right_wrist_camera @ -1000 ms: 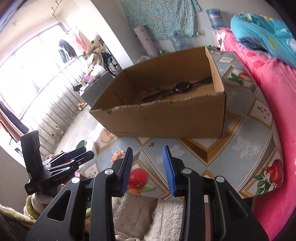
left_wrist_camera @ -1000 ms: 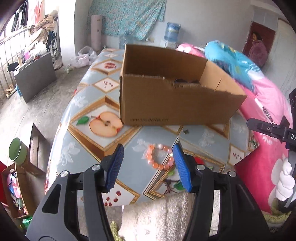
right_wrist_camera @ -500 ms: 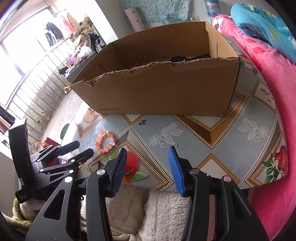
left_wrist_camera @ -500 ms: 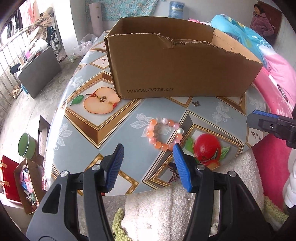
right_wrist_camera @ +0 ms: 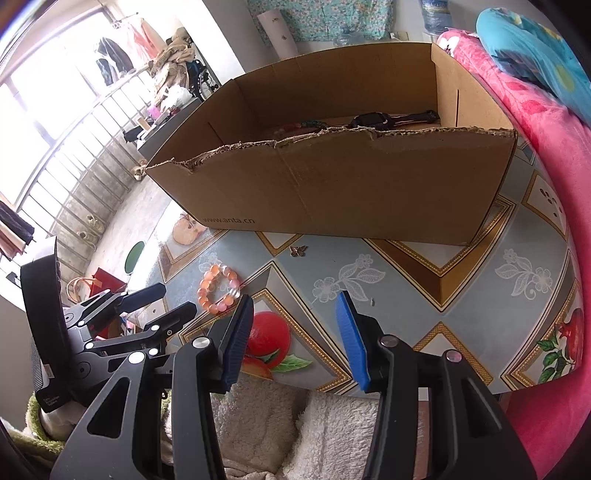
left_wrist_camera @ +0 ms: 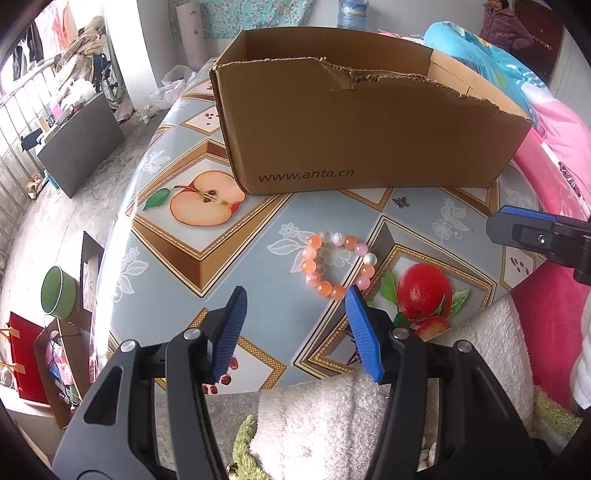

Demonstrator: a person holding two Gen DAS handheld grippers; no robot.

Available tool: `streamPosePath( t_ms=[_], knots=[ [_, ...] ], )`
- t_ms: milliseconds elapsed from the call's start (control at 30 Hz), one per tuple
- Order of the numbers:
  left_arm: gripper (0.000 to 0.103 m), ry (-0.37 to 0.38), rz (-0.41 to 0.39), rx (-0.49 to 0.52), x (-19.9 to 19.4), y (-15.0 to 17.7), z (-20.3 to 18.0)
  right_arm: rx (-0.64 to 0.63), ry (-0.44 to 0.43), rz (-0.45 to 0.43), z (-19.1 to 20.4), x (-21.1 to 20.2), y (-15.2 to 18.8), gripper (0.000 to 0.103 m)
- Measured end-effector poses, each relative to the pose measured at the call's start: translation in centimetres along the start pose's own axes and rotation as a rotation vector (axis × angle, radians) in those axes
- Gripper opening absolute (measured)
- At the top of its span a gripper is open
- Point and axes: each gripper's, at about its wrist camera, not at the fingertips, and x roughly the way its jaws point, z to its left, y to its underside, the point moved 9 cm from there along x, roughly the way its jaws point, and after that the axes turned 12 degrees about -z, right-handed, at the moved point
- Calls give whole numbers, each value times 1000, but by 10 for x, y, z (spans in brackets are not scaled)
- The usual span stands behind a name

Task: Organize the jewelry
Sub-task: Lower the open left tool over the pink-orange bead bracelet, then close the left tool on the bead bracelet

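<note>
A bracelet of orange and pink beads (left_wrist_camera: 309,266) lies on the fruit-patterned tablecloth (left_wrist_camera: 207,266), in front of a cardboard box (left_wrist_camera: 369,140). My left gripper (left_wrist_camera: 295,295) hovers open just short of it, its right fingertip next to the nearest beads, nothing between the pads. A small butterfly charm (left_wrist_camera: 400,201) lies close to the box wall. In the right wrist view, my right gripper (right_wrist_camera: 295,299) is open and empty over the table, to the right of the bracelet (right_wrist_camera: 204,286) and the left gripper (right_wrist_camera: 173,301). The box (right_wrist_camera: 351,192) holds a black watch (right_wrist_camera: 373,120) and a beaded piece (right_wrist_camera: 303,126).
A pink blanket (right_wrist_camera: 535,122) runs along the table's right side, with a blue cushion (right_wrist_camera: 535,48) behind. White fleece (left_wrist_camera: 314,417) lies below the table's near edge. On the floor at left are a green cup (left_wrist_camera: 59,291) and bags. A person (left_wrist_camera: 506,26) stands at the far back.
Both grippers have tipped down and come closer to the table, so the bracelet now sits larger in front of the left fingers. The right jaws have widened.
</note>
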Motion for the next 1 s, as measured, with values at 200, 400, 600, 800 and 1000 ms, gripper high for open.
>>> streamPosePath(
  t_ms=[200, 400, 600, 800, 1000],
  knots=[
    [53, 88, -93, 12, -14, -7, -6, 18, -65, -7, 13, 10, -12, 46],
    [52, 206, -169, 91, -25, -1, -33, 39, -95, -16, 20, 24, -17, 46],
    [39, 231, -146, 171, -8, 1, -52, 6, -78, -38, 20, 27, -10, 44],
    [30, 202, -117, 177, 16, -3, -52, -72, -45, -68, 19, 31, -11, 41],
    [22, 180, -112, 144, 32, -11, -39, -111, -16, -63, 18, 48, -13, 32]
  ],
)
